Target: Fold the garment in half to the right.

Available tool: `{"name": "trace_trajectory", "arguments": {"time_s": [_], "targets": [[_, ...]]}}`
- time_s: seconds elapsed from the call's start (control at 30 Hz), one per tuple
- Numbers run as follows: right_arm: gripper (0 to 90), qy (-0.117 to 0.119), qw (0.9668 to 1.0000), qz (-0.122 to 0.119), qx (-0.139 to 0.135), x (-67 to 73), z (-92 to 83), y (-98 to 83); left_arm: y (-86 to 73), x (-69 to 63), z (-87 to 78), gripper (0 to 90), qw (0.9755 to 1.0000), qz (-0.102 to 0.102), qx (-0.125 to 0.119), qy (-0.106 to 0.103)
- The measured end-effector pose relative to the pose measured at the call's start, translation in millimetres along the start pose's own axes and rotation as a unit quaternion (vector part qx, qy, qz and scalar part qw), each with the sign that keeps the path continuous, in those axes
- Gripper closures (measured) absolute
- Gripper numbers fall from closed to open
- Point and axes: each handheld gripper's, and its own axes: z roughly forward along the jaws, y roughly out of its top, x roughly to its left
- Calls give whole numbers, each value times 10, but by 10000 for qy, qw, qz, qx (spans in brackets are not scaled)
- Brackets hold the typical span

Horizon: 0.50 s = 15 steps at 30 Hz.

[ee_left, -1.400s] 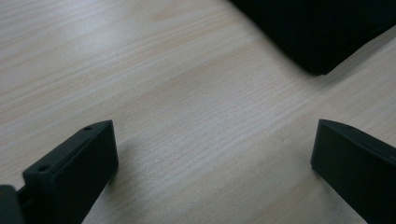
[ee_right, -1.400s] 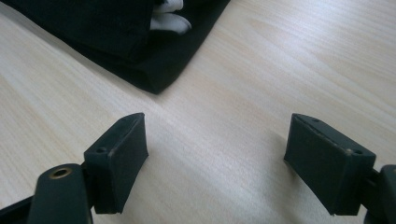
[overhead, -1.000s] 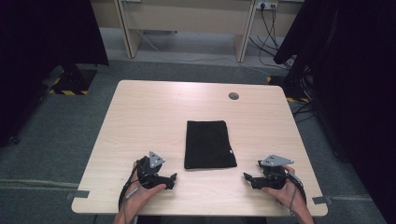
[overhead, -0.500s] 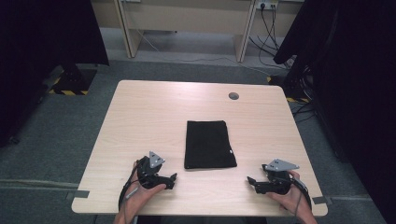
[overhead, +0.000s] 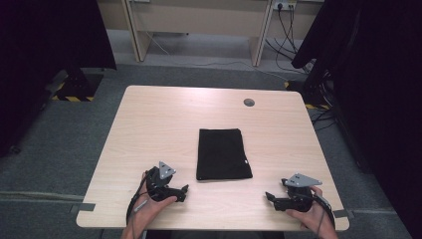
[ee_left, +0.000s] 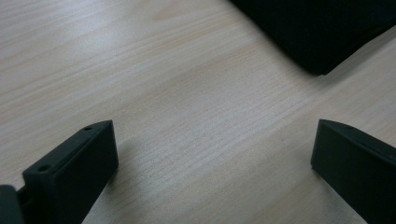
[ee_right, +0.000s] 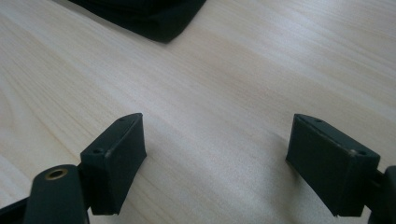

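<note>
One folded black cloth [overhead: 223, 154] lies flat near the middle of the desk [overhead: 164, 119], a little toward the person's side, its long edges running away from the person and a tiny pale tag showing near its right edge. It holds nothing and sits inside nothing; bare wood surrounds it on all sides. The left gripper [overhead: 182, 191] rests low on the desk near the front edge, off the cloth's near left corner and apart from it, its jaws spread wide with only wood grain between them in the left gripper view, where a corner of the cloth [ee_left: 322, 32] shows at the upper right. The right gripper [overhead: 269, 197] sits near the front edge beyond the cloth's near right corner, also clear of it, jaws likewise spread wide over bare wood; in the right gripper view a cloth corner [ee_right: 149, 14] lies at the top. Each gripper is held by a hand coming in from the bottom. A small round grey cap [overhead: 249, 102] is set into the desk's far side.
</note>
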Motion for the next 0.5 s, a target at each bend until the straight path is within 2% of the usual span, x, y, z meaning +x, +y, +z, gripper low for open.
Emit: {"name": "trace_trajectory", "arguments": {"time_s": [0.5], "targets": [[198,-43,10000,66,3,59,-99,-93,0,0,0,0,10000,-1,-1,1]]}}
